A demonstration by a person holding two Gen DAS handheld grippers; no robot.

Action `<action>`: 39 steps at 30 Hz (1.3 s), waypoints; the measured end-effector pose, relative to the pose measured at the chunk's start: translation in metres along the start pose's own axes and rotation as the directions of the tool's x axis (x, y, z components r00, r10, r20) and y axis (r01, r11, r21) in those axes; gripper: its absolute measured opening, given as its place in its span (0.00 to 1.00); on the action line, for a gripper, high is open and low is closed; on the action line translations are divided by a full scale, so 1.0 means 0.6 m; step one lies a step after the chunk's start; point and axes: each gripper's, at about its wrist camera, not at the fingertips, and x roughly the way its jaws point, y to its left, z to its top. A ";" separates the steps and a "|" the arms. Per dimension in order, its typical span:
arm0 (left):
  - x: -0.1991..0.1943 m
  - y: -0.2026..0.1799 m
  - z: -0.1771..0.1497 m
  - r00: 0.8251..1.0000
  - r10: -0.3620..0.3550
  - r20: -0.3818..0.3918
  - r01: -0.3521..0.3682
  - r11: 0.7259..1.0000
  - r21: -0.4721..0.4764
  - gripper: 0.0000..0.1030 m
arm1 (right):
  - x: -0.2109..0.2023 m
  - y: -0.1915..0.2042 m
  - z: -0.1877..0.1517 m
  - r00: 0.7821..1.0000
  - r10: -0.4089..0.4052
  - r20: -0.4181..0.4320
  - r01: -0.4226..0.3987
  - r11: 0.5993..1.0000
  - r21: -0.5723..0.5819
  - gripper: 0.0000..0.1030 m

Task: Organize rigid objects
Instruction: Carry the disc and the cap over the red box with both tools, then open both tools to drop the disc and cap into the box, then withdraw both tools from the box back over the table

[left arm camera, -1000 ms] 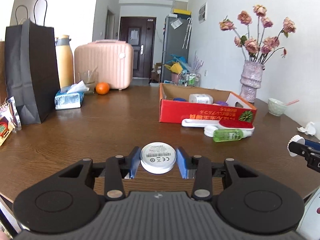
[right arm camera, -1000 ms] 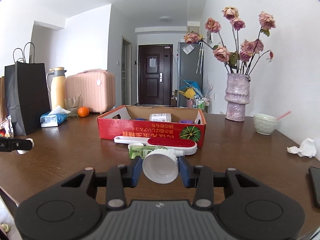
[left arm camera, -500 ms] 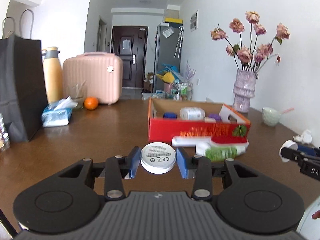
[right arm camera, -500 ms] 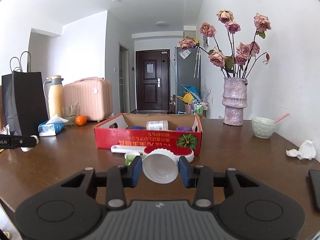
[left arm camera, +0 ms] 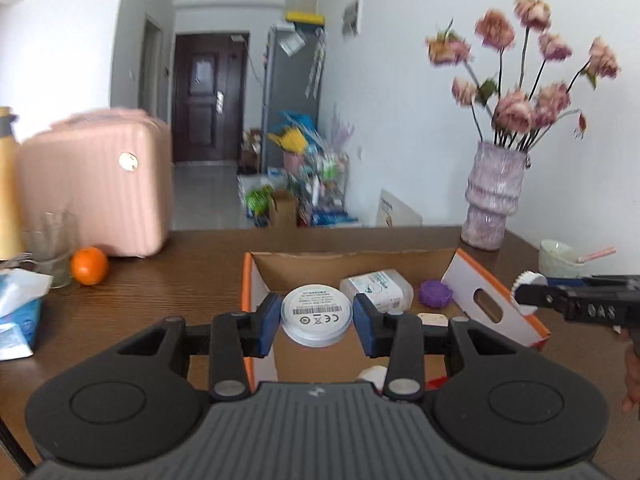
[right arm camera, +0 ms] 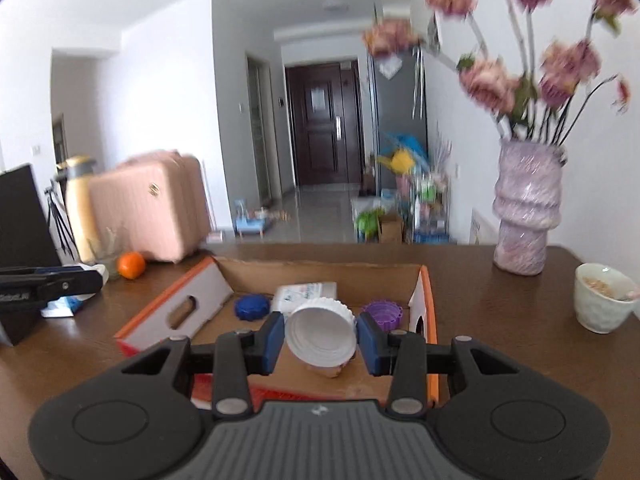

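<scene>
R gripper (right arm camera: 320,339) fingers clamp white cap (right arm camera: 321,334) over box (right arm camera: 430,322).

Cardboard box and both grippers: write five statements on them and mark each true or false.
1. The left gripper is shut on a white round disc. True.
2. The right gripper is empty. False: it is shut on a white ribbed cap.
3. A purple cap lies inside the cardboard box. True.
4. The orange lies in the box. False: it sits on the table beside the pink suitcase, outside the box.
5. The vase of flowers stands inside the box. False: it stands on the table beyond the box's right end, near the bowl.
</scene>
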 end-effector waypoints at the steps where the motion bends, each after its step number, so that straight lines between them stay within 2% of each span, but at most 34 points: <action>1: 0.030 0.005 0.006 0.999 -0.002 -0.032 0.002 1.000 0.007 0.39 | 0.034 -0.014 0.011 0.999 -0.001 -0.033 0.002 0.999 0.035 0.38; 4: 0.115 0.017 0.019 0.992 -0.005 -0.124 0.007 1.000 0.012 0.39 | 0.132 -0.041 0.032 0.991 -0.010 -0.137 0.018 0.998 0.060 0.38; 6: 0.161 0.025 0.024 0.985 -0.006 -0.173 0.007 1.000 0.008 0.39 | 0.193 -0.055 0.038 0.979 0.013 -0.206 0.011 0.994 0.113 0.38; 9: 0.210 0.039 0.022 0.976 -0.007 -0.220 0.004 1.000 -0.011 0.44 | 0.270 -0.064 0.039 0.952 0.067 -0.300 -0.012 0.983 0.182 0.39; 11: 0.226 0.044 0.020 0.971 -0.010 -0.239 0.006 1.000 -0.019 0.47 | 0.315 -0.058 0.035 0.927 0.057 -0.372 0.009 0.984 0.175 0.43; 12: 0.227 0.045 0.022 0.971 -0.004 -0.240 0.000 1.000 -0.020 0.49 | 0.328 -0.049 0.033 0.918 0.028 -0.395 0.037 0.987 0.158 0.45; 14: 0.218 0.050 0.026 0.975 -0.010 -0.224 0.006 1.000 -0.019 0.63 | 0.333 -0.034 0.033 0.918 -0.016 -0.396 0.066 0.992 0.112 0.52; 16: 0.201 0.049 0.034 0.978 -0.015 -0.208 0.015 1.000 -0.003 0.70 | 0.322 -0.024 0.038 0.927 -0.024 -0.375 0.062 0.994 0.088 0.63; 18: 0.181 0.049 0.044 0.979 -0.016 -0.203 0.020 1.000 0.020 0.80 | 0.305 -0.017 0.049 0.929 -0.030 -0.368 0.063 0.995 0.076 0.64; 19: 0.169 0.049 0.050 0.979 -0.017 -0.202 0.023 0.999 0.028 0.88 | 0.294 -0.015 0.055 0.931 -0.036 -0.363 0.066 0.995 0.071 0.64; 23: 0.113 0.045 0.078 0.984 0.021 -0.177 -0.011 0.999 0.053 0.94 | 0.241 -0.007 0.097 0.939 -0.069 -0.337 0.087 0.995 0.040 0.65; 25: 0.078 0.041 0.090 0.988 0.037 -0.150 -0.031 0.999 0.045 0.99 | 0.202 0.002 0.119 0.944 -0.088 -0.318 0.097 0.995 0.015 0.71; 28: 0.022 0.028 0.106 0.992 0.061 -0.113 -0.058 0.998 0.033 1.00 | 0.141 0.003 0.147 0.958 -0.066 -0.278 0.070 0.998 0.005 0.81; 32: -0.058 0.000 0.116 0.996 0.091 -0.024 -0.090 0.995 0.049 1.00 | 0.052 0.015 0.155 0.976 -0.049 -0.211 0.052 0.999 0.008 0.81; 34: -0.100 -0.012 0.112 0.993 0.102 0.057 -0.105 0.993 0.052 1.00 | 0.006 0.026 0.155 0.986 -0.064 -0.152 0.062 0.998 -0.015 0.85; 36: -0.139 -0.021 0.092 0.983 0.108 0.147 -0.113 0.993 0.032 1.00 | -0.044 0.038 0.147 0.994 -0.091 -0.058 0.088 0.995 -0.049 0.89; 37: -0.156 -0.026 0.078 0.976 0.107 0.189 -0.114 0.993 0.029 1.00 | -0.069 0.045 0.138 0.994 -0.107 0.009 0.107 0.992 -0.067 0.96; 39: -0.183 -0.037 0.051 0.963 0.113 0.246 -0.128 0.991 0.043 1.00 | -0.120 0.055 0.107 0.978 -0.126 0.168 0.144 0.985 -0.097 1.00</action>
